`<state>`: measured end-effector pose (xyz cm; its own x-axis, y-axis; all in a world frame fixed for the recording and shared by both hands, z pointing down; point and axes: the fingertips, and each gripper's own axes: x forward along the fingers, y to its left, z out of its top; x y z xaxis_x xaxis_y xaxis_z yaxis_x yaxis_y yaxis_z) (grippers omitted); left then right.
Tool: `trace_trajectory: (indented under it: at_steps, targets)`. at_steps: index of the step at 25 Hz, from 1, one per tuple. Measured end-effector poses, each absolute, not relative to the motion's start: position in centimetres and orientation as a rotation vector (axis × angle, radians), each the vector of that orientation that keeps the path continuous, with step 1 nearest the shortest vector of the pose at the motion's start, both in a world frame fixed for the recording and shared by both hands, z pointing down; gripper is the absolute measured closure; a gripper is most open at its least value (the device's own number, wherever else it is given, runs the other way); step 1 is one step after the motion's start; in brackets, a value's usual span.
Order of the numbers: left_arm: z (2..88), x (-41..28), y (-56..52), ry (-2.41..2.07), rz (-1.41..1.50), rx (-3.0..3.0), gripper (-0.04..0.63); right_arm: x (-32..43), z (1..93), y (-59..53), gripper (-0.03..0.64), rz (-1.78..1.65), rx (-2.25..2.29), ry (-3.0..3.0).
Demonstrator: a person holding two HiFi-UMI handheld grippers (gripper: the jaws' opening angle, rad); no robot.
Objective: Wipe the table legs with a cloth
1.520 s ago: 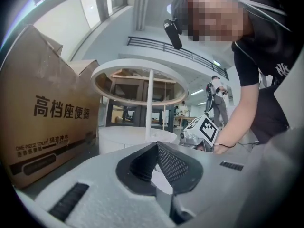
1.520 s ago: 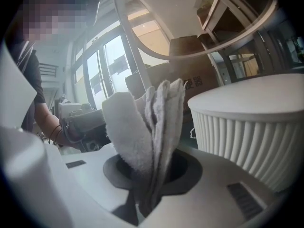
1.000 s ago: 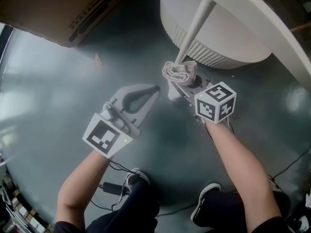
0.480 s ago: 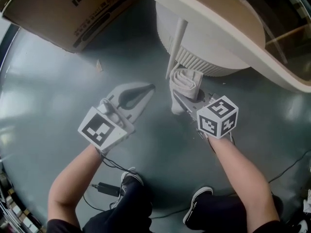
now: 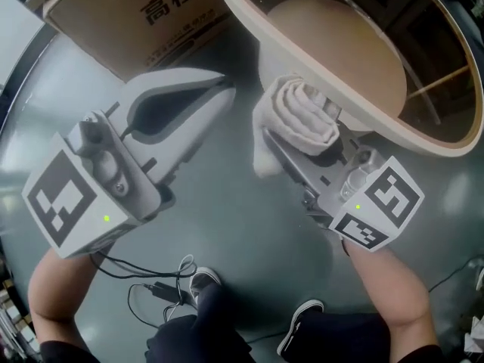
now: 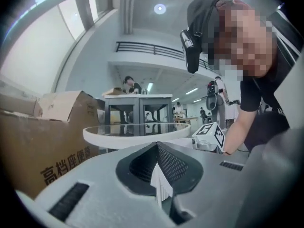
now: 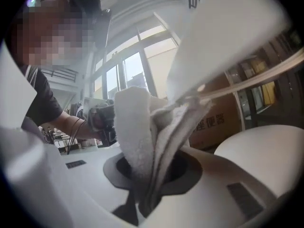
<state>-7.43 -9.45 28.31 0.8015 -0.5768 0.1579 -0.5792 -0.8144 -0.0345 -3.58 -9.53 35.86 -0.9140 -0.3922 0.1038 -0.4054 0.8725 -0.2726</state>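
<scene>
Grey glossy floor (image 5: pixel 227 233) fills the head view. One round glass-topped table with a cream rim (image 5: pixel 408 136) sits top right, and a rounded pale base (image 5: pixel 340 48) shows through the glass. One brown cardboard box with printed characters (image 5: pixel 151 21) is top left, just beside the table.

Two hand-held grippers. Your left hand-held gripper (image 5: pixel 225 89) is over the floor left of the table. Its jaws are pressed together on nothing; its own view shows the ribbed pads meeting. Your right hand-held gripper (image 5: pixel 283 146) is clamped on the one white rolled terry cloth (image 5: pixel 302 116). In the right gripper view the folds come straight up out of the closed jaws (image 7: pixel 142 137). The cloth sits right at the table rim, partly under its edge; touching or not, cannot tell.

Only one slim beige table leg (image 5: pixel 442 82) can be made out, seen through the glass. It is a slanted rod whose long axis runs up and to the right. Any other legs are hidden.

The key relation: the leg lies ahead and to the right of the cloth, under the top, past the rim. Your right hand is clearly the nearer one and already has the cloth. Likely you need to get it below the rim and stroke along the slant. No wiping contact with a leg is visible yet.
</scene>
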Motion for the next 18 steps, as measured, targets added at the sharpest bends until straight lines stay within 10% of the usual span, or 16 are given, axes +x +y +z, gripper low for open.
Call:
trace_trajectory:
  at_steps: [18]
  targets:
    - [35.9, -8.1, -9.2, -0.821, 0.315, 2.911, 0.594, -2.4, 40.6, -12.2, 0.541, 0.545, 0.728, -2.827]
